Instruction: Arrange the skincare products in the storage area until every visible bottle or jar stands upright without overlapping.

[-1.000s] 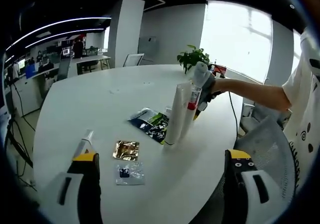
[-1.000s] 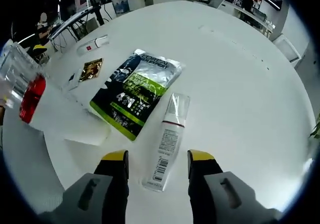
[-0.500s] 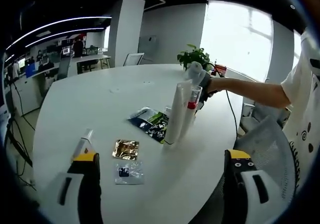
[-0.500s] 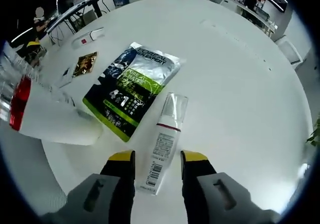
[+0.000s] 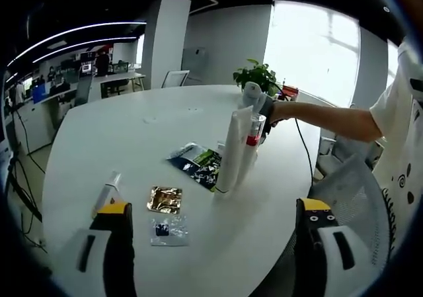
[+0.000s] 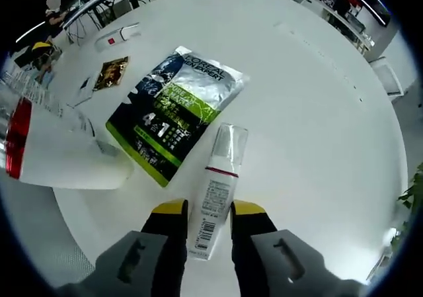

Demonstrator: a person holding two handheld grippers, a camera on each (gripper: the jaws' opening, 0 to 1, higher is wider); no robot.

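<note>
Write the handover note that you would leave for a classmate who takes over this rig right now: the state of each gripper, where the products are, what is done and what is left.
Right gripper: jaws on either side of the lying bottle, close against it; whether they grip yet I cannot tell.
Left gripper: open, holds nothing, above the table.
Standing: two tall tubes, side by side.
Lying flat: the bottle, a small tube beside the left jaw, the green pouch, a gold sachet and a clear sachet.
Done: the tall tubes are up.
Left: stand the bottle up, then the small tube, probably with the left gripper.
</note>
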